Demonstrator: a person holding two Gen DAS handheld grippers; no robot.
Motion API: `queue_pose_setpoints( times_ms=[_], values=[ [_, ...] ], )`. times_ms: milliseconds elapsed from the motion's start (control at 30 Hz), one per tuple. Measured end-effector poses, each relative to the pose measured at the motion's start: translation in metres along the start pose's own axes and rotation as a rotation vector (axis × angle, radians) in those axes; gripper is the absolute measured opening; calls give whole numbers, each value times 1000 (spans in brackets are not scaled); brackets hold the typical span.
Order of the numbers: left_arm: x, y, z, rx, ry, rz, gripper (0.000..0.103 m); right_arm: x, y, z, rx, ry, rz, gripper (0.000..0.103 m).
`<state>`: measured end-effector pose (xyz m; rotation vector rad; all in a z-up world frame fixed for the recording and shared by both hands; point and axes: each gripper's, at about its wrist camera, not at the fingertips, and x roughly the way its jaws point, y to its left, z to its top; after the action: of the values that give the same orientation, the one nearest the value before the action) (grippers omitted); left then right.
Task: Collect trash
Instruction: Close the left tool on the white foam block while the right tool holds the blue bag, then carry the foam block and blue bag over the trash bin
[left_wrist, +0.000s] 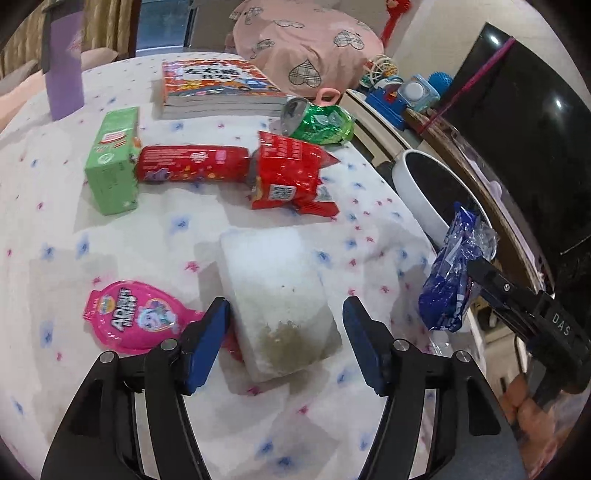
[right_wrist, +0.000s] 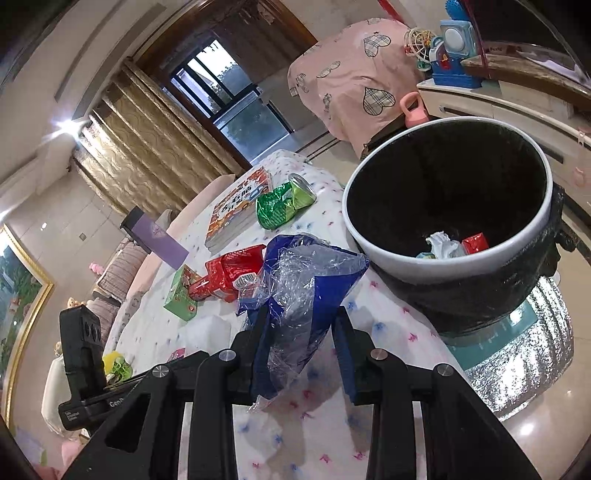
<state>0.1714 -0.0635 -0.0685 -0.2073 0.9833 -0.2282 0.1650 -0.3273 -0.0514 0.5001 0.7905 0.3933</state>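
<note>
1. Blue crinkled plastic – a torn blue wrapper – is sitting pinched between the pads of the right gripper, its loose clear end hanging below the jaws.
2. The right gripper is holding it in the air near the table's edge, just short of the white-rimmed trash bin; a crumpled tissue and a small red carton are lying at the bottom of the bin.
3. The left gripper is hovering over the floral tablecloth with its jaws spread, straddling a white foam block with a brown stain; the pads are not pressing on it.
4. A pink snack pouch is lying just beside the left finger.
5. Farther off, a green carton, a red tube pack and a torn red snack bag are lying close together.
6. Beyond them a crushed green can is resting by a stack of books.
7. The step in hand looks to be carrying the wrapper to the bin – the next move calls for bringing it over the rim and spreading the jaws, while the left gripper closes on the foam.
</note>
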Motion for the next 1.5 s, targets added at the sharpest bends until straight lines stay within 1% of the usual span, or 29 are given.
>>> queue_pose_setpoints(
  times_ms=[33,100,167,267,433,800,1167,1500],
  values=[
    [1,-3,0,17,-7,11,53,0,-1,0,1,0,1,33],
    [1,-7,0,34,-12,15,50,-1,-2,0,0,-3,-5,33],
    [-1,-10,2,35,-20,-9,48,-5,-4,0,-1,-12,-9,33],
    [-7,-19,6,53,-39,-24,47,-13,-6,3,-6,-32,-21,33],
    [-14,-37,14,78,-62,-64,47,-25,-14,10,-4,-65,-33,33],
    [-8,-84,31,150,-68,-128,47,-42,-35,25,9,-109,-78,33],
    [-1,-116,46,202,-72,-160,47,-50,-47,38,-5,-140,-129,33],
    [11,-144,63,258,-69,-172,47,-52,-58,57,-28,-161,-181,33]
  ],
)
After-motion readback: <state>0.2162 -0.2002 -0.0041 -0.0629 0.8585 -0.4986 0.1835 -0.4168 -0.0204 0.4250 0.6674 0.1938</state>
